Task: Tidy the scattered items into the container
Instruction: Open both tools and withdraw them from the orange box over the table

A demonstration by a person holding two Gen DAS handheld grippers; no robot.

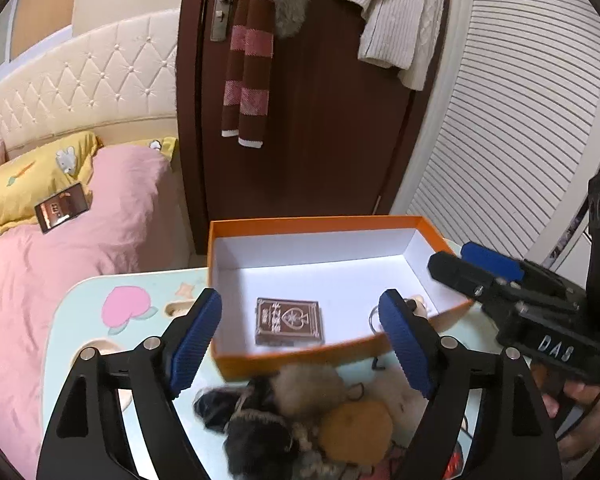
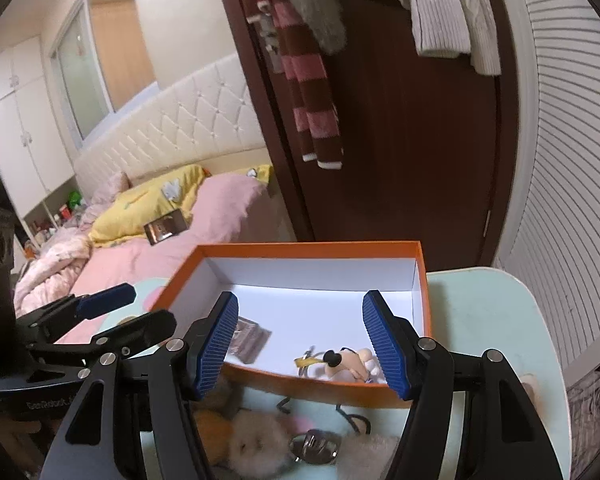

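I see my left gripper and right gripper with jaws wide and empty, above the orange box holding a card deck and keychain toy; fur pompoms lie on the counter.

Striped scarf and cream sweater hang on the brown door; phone lies on pink bedding.

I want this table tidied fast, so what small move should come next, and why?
Probably lower the left gripper, jaws open and empty, onto the furry pompoms on the table in front of the orange box; the box holds only a card deck and a keychain.
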